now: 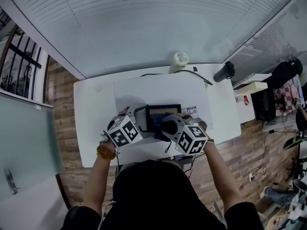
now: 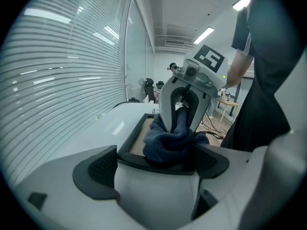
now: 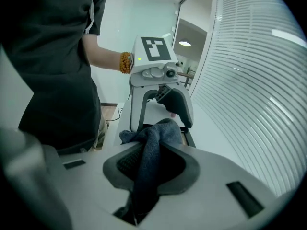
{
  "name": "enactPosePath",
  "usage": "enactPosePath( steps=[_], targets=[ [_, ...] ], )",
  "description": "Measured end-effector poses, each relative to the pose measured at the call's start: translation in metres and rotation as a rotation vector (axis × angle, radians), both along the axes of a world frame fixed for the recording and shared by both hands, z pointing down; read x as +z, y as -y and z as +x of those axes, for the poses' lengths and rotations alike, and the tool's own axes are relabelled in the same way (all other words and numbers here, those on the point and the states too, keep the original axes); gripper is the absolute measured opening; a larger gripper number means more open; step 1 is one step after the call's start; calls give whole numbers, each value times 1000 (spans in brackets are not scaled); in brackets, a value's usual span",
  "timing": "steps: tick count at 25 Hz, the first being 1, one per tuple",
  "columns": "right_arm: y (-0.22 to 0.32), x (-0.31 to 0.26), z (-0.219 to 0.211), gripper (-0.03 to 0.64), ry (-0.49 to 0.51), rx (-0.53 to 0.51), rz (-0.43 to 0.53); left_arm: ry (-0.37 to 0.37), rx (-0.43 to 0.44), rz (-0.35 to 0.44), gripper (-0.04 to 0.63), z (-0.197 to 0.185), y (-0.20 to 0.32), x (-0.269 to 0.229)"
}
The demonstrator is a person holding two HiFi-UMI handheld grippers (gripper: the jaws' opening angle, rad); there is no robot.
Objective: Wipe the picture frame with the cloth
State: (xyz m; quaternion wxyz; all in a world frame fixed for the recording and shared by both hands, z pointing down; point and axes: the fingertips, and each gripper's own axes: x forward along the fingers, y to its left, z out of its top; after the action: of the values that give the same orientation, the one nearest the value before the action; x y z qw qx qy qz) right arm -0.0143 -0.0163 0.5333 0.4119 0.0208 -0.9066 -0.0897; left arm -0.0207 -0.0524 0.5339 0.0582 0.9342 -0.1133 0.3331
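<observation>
Picture frame (image 2: 136,140): black, flat on the white desk (image 1: 96,128) near its front edge, short end clamped between the fingers of the left gripper (image 2: 154,163). Dark blue cloth (image 3: 153,143): bunched on the frame at that clamped end, pinched tight between the fingers of the right gripper (image 3: 151,164), tail trailing back between them.

**2 grippers nose to nose**

Clamping left hand-held gripper (image 2: 156,164) across the end of the picture frame (image 2: 133,133), jaws set wide. Pinching cloth (image 3: 148,147) in right hand-held gripper (image 3: 151,164), jaws narrow. Holding both forearms angled inward, hands close together.
</observation>
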Motion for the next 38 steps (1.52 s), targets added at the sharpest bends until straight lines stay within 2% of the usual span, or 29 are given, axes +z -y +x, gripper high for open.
enactPosePath(
  steps=[2, 5, 6, 8, 11, 18, 25, 28, 31, 34, 36, 38],
  targets=[
    [7, -12, 8, 54, 91, 55, 1, -1, -1, -1, 469, -1, 0, -1],
    [38, -40, 43, 54, 218, 213, 31, -4, 5, 3, 469, 0, 0, -2],
    [50, -42, 58, 54, 204, 246, 57, -6, 7, 5, 469, 0, 0, -2],
    [70, -32, 83, 55, 97, 272, 109, -7, 9, 9, 469, -1, 0, -2],
    [77, -7, 84, 58, 2, 228, 94, -8, 5, 10, 469, -1, 0, -1],
    [73, 3, 48, 58, -79, 136, 71, 1, 4, 6, 469, -1, 0, 0],
    [67, 2, -20, 57, -60, 33, 74, 3, -7, -6, 469, -1, 0, 2],
    [64, 2, -32, 57, -72, 1, 89, 3, -16, -16, 469, -1, -1, 3],
    [63, -6, -21, 58, 2, 17, 97, 3, -17, -17, 469, 0, -2, 3],
    [62, -31, 13, 58, 79, 83, 111, 0, -14, -18, 469, 1, -1, 4],
    [60, -36, 45, 58, 47, 111, 106, 0, -13, -14, 469, 0, 0, 3],
    [53, -22, 73, 58, -47, 108, 89, 0, -11, -12, 469, -1, 0, 2]
  ],
)
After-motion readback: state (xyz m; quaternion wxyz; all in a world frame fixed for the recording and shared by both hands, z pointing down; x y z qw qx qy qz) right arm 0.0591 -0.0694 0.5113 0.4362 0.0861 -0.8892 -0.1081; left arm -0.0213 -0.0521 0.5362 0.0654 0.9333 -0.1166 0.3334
